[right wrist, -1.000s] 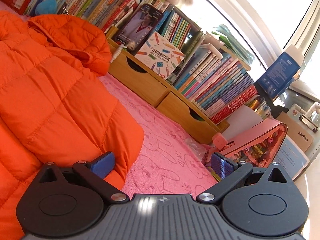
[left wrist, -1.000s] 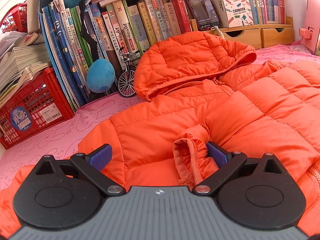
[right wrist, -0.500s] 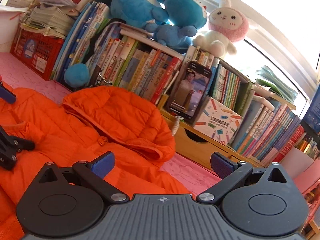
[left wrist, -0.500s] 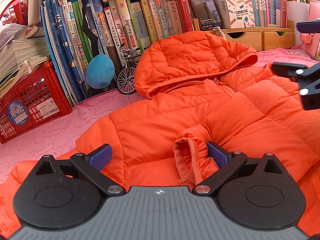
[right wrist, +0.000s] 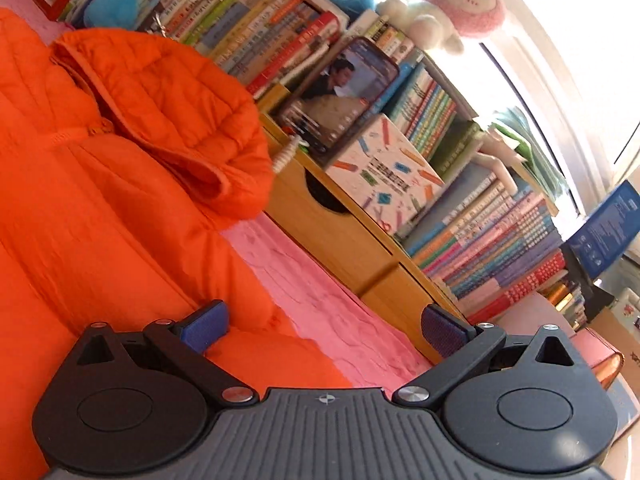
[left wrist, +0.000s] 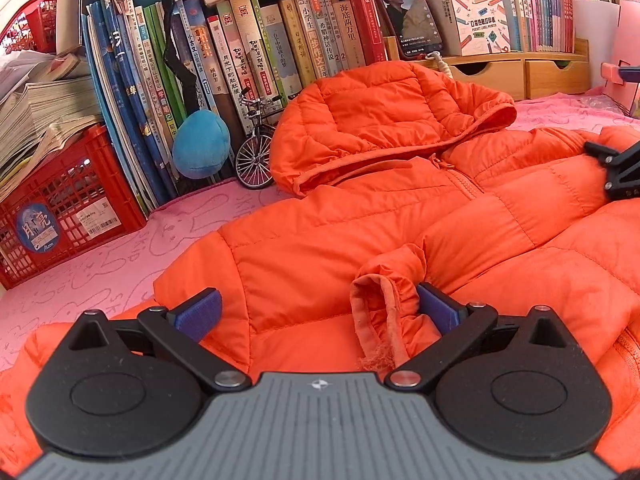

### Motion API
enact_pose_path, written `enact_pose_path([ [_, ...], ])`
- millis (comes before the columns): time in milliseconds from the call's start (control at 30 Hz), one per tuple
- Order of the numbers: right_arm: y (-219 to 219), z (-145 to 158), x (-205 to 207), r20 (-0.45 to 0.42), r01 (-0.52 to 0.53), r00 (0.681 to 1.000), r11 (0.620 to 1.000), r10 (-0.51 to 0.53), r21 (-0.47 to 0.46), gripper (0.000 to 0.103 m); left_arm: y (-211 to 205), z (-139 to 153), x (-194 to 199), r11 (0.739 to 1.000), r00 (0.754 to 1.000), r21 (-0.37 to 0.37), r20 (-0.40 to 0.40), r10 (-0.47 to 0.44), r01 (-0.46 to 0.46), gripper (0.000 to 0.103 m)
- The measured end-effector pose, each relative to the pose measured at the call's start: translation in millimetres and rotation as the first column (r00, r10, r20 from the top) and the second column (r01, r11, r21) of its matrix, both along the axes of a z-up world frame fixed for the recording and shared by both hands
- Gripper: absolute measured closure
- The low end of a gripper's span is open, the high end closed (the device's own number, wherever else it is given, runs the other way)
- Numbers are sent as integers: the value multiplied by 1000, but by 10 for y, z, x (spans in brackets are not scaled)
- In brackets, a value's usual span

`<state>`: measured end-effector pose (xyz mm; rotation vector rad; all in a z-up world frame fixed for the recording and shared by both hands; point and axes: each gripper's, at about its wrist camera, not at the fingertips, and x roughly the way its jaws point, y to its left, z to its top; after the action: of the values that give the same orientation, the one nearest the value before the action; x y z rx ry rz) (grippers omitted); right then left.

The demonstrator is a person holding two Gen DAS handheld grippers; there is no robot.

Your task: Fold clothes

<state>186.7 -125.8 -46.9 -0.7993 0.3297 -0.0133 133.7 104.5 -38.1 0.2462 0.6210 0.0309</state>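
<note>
An orange hooded puffer jacket [left wrist: 400, 208] lies spread on the pink cloth, its hood [left wrist: 384, 120] toward the books. A sleeve cuff [left wrist: 384, 304] lies folded over the jacket body, just inside my left gripper's right finger. My left gripper [left wrist: 318, 312] is open, low over the jacket, holding nothing. My right gripper [right wrist: 324, 326] is open and empty above the jacket's right edge [right wrist: 132, 216] and the pink cloth [right wrist: 328, 304]. Its black fingers show at the right edge of the left wrist view [left wrist: 616, 176].
A row of upright books [left wrist: 248, 52] lines the back, with a phone [left wrist: 404, 8], a toy bicycle [left wrist: 256, 152] and a blue plush [left wrist: 200, 140]. A red crate [left wrist: 60, 200] of papers stands at left. Wooden drawers [right wrist: 340, 236] and a patterned box [right wrist: 384, 176] stand behind the hood.
The right gripper has swung and tilted, moving down toward the jacket's right side. The left gripper and the cuff have stayed put.
</note>
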Motion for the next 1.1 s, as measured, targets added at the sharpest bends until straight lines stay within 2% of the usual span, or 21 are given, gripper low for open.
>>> enact_pose_path([
  [67, -329, -29, 54, 11, 67, 998, 998, -67, 0, 0, -1, -1, 2, 1000, 1000, 1, 0, -1, 1, 0],
  [233, -920, 39, 233, -82, 303, 953, 941, -293, 149, 0, 1, -4, 8, 1000, 1000, 3, 0, -3, 3, 0],
  [267, -995, 54, 224, -88, 328, 944, 929, -318, 171, 0, 4, -4, 9, 1000, 1000, 0, -1, -2, 2, 0],
  [333, -1016, 111, 139, -62, 320, 947, 927, -314, 194, 0, 10, -3, 11, 1000, 1000, -5, -2, -1, 1, 0],
  [400, -919, 217, 13, -9, 273, 961, 938, -277, 212, 0, 14, -1, 11, 1000, 1000, -7, -3, -1, 1, 0],
  [500, -625, 445, -174, 23, 136, 988, 942, -150, 307, 0, 20, 2, 10, 1000, 1000, -9, -4, -1, 1, 0],
  [600, -118, 547, -316, 25, -20, 1000, 942, 13, 335, 0, 22, 6, 9, 1000, 1000, -10, -4, -1, 1, 0],
  [700, 503, 546, -460, 2, -192, 979, 927, 202, 322, 0, 26, 8, 10, 1000, 1000, -12, -5, 1, -1, 0],
  [800, 916, 359, -540, -70, -254, 957, 926, 283, 279, 0, 27, 9, 10, 1000, 1000, -11, -4, 8, -8, 0],
  [867, 949, 210, -653, -97, -285, 946, 937, 309, 201, 0, 28, 7, 9, 1000, 1000, -12, -4, 7, -8, 0],
  [933, 783, 118, -787, -70, -303, 947, 944, 313, 128, 0, 47, 8, 17, 1000, 1000, -25, -9, 6, -6, 0],
  [1100, 55, 12, -871, -18, -211, 977, 977, 212, 19, 0, 70, 4, 23, 999, 1000, -42, -16, 0, -1, 0],
])
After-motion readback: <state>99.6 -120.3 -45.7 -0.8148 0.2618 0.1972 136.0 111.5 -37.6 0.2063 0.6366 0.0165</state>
